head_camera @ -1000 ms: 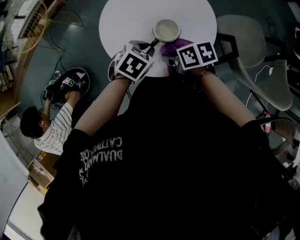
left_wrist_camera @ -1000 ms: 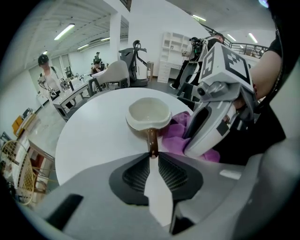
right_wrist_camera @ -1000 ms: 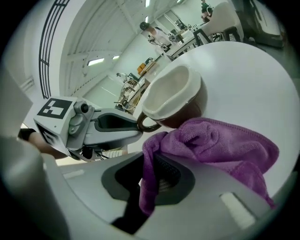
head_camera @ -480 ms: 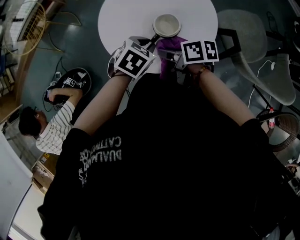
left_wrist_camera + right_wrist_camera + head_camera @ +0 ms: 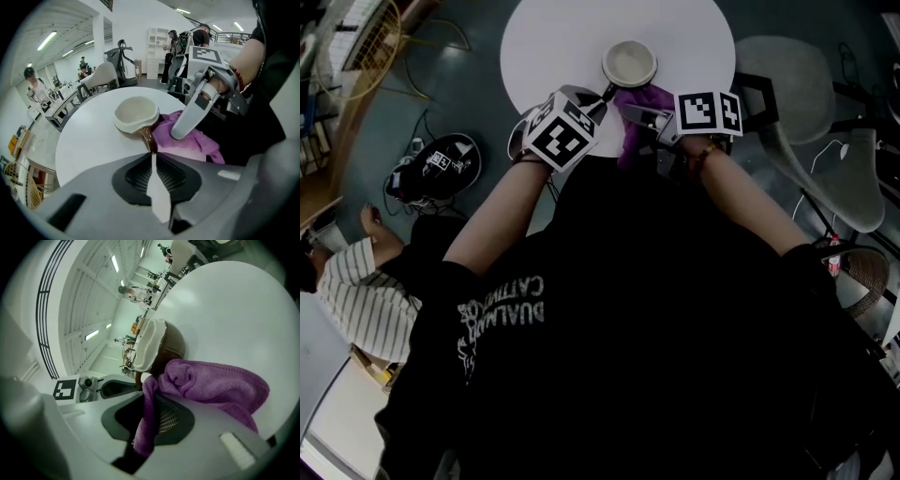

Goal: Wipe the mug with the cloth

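The mug [image 5: 629, 63] is standing upright on the round white table [image 5: 553, 37], in the near half of it and close to the person who is working. It is cream inside and brown outside, and its brown handle is pointing to the near side.

The left gripper [image 5: 152, 152] is reaching to the mug from the near left. Its jaws are narrow and are closing, and the mug's handle is sitting between their tips. The tips are pressing on it from both sides, as far as the left gripper view is showing.

The right gripper [image 5: 151, 394] is coming from the near right. Its jaws are clamping the purple cloth [image 5: 642, 103]. One strip of the cloth is hanging down between the pads, and the larger bunch is spreading out in front of the jaws. This bunch is lying on the table just to the right of the mug and is touching the brown wall near the handle. In the head view the cloth is reaching the near edge of the table.

The two grippers are close together, with the mug's handle and the cloth between them.

On the floor at the far left, another person in a striped shirt [image 5: 356, 300] is bending low. A pale chair [image 5: 787, 75] is standing to the right of the table.
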A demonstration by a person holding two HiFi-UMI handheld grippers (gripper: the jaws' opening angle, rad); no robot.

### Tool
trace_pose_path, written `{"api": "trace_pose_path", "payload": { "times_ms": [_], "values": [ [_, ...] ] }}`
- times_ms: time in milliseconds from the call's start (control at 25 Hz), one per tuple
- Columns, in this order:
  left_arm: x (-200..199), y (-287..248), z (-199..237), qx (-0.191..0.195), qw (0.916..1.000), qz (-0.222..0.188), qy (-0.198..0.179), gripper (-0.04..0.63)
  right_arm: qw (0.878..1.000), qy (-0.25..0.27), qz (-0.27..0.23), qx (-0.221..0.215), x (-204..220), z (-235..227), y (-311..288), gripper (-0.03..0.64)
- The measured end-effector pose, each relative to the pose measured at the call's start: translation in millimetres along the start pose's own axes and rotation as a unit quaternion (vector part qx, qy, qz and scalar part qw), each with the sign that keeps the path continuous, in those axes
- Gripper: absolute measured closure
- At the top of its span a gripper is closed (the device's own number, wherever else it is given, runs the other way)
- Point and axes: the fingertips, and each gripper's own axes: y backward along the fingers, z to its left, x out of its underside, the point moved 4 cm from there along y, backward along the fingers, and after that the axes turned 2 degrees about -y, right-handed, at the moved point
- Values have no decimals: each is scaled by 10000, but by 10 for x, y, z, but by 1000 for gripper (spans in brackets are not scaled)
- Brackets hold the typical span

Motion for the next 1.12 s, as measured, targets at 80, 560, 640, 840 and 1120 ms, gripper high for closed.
{"api": "trace_pose_path", "payload": {
  "times_ms": [80, 560, 640, 840, 1120],
  "values": [
    [40, 6, 13, 18, 9998, 175, 68, 595, 10000, -8, 79, 4, -53, -49, 81, 565],
    [-130, -64, -40, -109, 9940, 39, 1084, 594, 9976, -106, 626, -278, -312, -185, 446, 565],
    [-111, -43, -52, -153, 9928, 22, 1190, 594, 9972, -90, 684, -288, -336, -175, 473, 565],
    [-154, -37, -48, -266, 9890, -3, 1457, 594, 9961, -104, 826, -281, -467, -221, 594, 565],
    [-136, -19, -76, -435, 9824, -81, 1814, 594, 9955, 12, 940, -156, -642, -323, 714, 565]
  ]
}}
